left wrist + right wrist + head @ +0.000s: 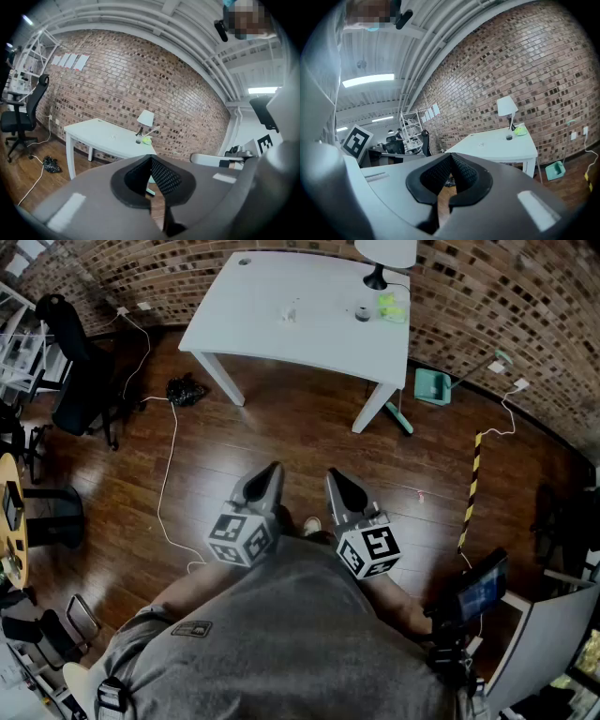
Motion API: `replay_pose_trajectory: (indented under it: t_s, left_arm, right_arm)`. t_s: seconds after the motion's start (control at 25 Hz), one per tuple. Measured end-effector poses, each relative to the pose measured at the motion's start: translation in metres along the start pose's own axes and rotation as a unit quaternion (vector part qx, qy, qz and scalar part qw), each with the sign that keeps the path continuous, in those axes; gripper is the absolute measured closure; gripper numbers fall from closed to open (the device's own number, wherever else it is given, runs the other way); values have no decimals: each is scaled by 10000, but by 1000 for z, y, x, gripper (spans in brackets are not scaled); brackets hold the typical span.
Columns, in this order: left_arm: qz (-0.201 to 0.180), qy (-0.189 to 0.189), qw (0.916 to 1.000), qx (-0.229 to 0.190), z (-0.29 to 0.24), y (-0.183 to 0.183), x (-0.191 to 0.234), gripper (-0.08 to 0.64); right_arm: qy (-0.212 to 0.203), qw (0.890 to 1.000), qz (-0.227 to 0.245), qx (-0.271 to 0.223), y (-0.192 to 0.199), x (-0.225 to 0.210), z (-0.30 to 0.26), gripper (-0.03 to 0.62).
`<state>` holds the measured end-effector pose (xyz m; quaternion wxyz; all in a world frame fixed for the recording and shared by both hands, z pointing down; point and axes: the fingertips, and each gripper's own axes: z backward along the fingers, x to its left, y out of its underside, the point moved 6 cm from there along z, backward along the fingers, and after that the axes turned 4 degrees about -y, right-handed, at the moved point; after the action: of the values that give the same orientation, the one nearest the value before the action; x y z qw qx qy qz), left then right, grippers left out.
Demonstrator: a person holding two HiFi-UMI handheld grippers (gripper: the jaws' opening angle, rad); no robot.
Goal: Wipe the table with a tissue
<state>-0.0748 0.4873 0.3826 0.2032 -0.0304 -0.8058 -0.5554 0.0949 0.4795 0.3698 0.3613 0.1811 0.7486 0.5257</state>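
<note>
Left hand-held gripper point(271, 472) and right hand-held gripper point(334, 478) are seen closed, empty. The tissue point(291, 312), mid-surface point(239, 329), is judged light and limp; a raised fold is to be pinched.

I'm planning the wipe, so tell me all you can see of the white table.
The white table stands on the wooden floor by the brick wall. Its top is flat, rectangular and matte, with a round hole near one back corner; white legs show beneath. On it rest a white lamp, a small dark round item, a yellow-green object and a small pale scrap, maybe tissue.
</note>
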Motion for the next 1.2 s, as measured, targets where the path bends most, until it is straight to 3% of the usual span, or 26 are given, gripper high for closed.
replay_pose_trajectory:
  t_s: [0.44,0.96,1.2]
  left_arm:
    - [90,112,9999,74,-66,-25,43,558]
    - [3,757,9970,178,-171,-108,140,558]
    - [-13,914,9956,210,-199,-126,163,558]
  right_arm:
    - [179,9997,-46,147,-13,-35,-68,580]
    - [765,9971,21,45,-62,-57,-208,580]
    - [956,9954,-3,7,-71,-65,-240,580]
